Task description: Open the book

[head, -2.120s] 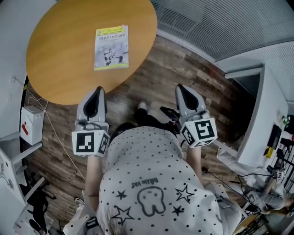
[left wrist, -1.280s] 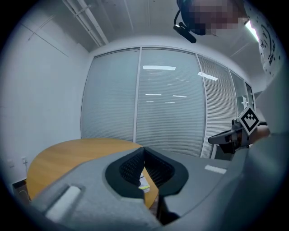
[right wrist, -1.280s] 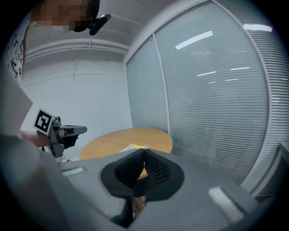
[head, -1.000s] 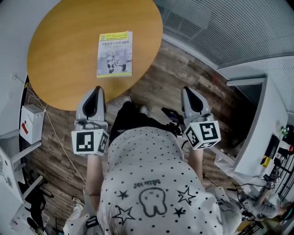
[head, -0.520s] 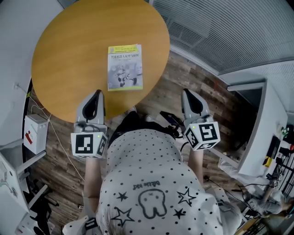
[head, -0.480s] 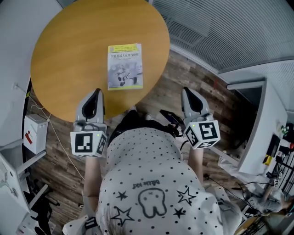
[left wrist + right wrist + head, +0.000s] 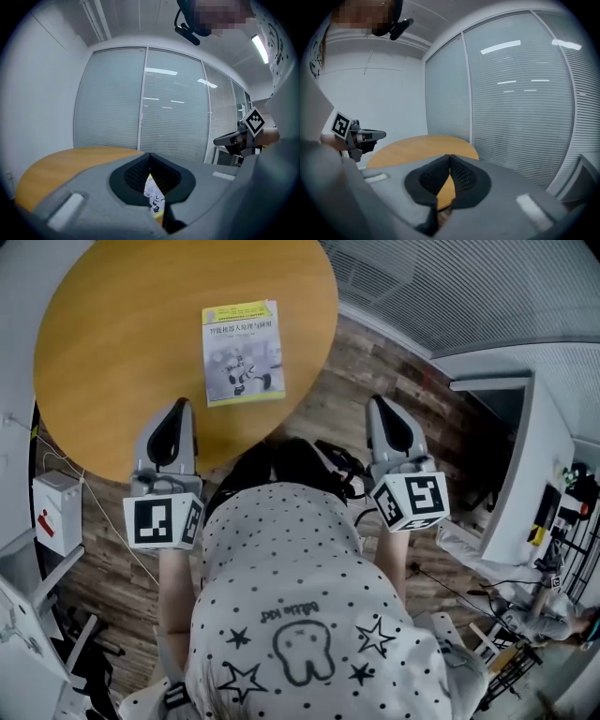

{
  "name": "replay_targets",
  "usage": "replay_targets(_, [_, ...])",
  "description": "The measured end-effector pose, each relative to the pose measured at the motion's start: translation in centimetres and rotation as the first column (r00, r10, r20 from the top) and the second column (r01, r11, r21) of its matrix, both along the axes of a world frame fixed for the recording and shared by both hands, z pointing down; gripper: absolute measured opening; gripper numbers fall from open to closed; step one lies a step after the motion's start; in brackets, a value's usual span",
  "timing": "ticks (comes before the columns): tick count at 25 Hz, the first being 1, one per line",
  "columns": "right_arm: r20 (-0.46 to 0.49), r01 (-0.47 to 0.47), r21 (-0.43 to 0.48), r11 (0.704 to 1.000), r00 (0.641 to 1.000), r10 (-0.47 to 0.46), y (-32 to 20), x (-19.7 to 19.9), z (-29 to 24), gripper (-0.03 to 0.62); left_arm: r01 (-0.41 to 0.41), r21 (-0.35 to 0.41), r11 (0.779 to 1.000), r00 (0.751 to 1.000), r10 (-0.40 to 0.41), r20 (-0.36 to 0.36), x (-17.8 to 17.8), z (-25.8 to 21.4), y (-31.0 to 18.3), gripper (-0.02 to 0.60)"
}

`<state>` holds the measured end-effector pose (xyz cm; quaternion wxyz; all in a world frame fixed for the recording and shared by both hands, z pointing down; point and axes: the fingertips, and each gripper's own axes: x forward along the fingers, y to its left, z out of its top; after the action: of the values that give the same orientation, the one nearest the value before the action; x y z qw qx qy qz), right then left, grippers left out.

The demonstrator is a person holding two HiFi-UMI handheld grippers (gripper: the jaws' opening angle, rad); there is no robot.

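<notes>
**Q:** Where was the book [image 7: 243, 352] when you looked?

**A:** I saw it lying flat and closed, cover up, on the round table [image 7: 103, 343], close to the table's right-hand rim in the head view.

**Q:** And your 2 grippers?

**A:** My left gripper [image 7: 177, 405] hung over the table's near edge. The book lay ahead of it and to its right, apart from it. In the left gripper view I could see a strip of the cover through the gap under the pads. My right gripper [image 7: 379, 401] was off the table, over the wood floor [image 7: 375, 362], with the book ahead and to its left. The book sat nearer the left one.

**Q:** Holding anything?

**A:** No. Both had their jaws closed tip to tip, with nothing between them, and neither touched the book.
</notes>
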<state>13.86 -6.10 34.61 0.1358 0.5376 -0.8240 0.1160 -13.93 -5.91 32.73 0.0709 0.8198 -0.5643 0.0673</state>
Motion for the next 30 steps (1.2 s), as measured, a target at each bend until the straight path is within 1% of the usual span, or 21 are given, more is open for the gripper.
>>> replay_targets(8, [-0.020,-0.033,-0.017,0.999,0.999,0.033,-0.5,0.8,0.0,0.004,-0.017,-0.035,0.999,1.000,0.016,-0.026,0.4,1.5,-1.0,0.006])
replay_targets(11, [-0.026,-0.036,-0.031,0.999,0.999,0.035,-0.8,1.5,0.3,0.003,-0.008,-0.044,0.999,0.999,0.007,-0.033,0.7,1.9,-1.6,0.008])
replay_targets(13, [-0.032,-0.031,-0.035,0.999,0.999,0.030,-1.2,1.9,0.3,0.005,-0.006,-0.037,0.999,0.999,0.005,-0.037,1.0,1.9,-2.0,0.006])
replay_targets(16, [-0.038,-0.020,-0.030,0.999,0.999,0.019,-2.4,2.7,0.2,0.004,-0.022,-0.007,1.000,0.999,0.022,-0.041,2.1,2.0,-2.8,0.008])
replay_targets(19, [-0.038,-0.007,-0.028,1.000,0.999,0.006,-3.3,2.9,0.3,0.004,-0.011,-0.006,1.000,1.000,0.011,-0.017,2.7,2.8,-3.3,0.008])
replay_targets(25, [-0.039,0.028,-0.032,0.999,0.999,-0.029,-3.5,1.9,-0.1,0.003,0.002,-0.019,1.000,1.000,-0.001,0.018,2.5,3.4,-3.1,0.009])
replay_targets(28, [-0.040,0.043,-0.038,0.998,0.998,-0.045,-3.6,1.7,0.0,0.003,-0.012,-0.023,1.000,0.999,0.013,0.049,2.8,4.3,-3.0,0.011])
replay_targets(30, [-0.035,0.050,-0.041,0.998,0.998,-0.051,-3.7,1.6,0.2,0.003,-0.031,-0.037,0.999,0.996,0.034,0.085,3.2,5.3,-3.1,0.011])
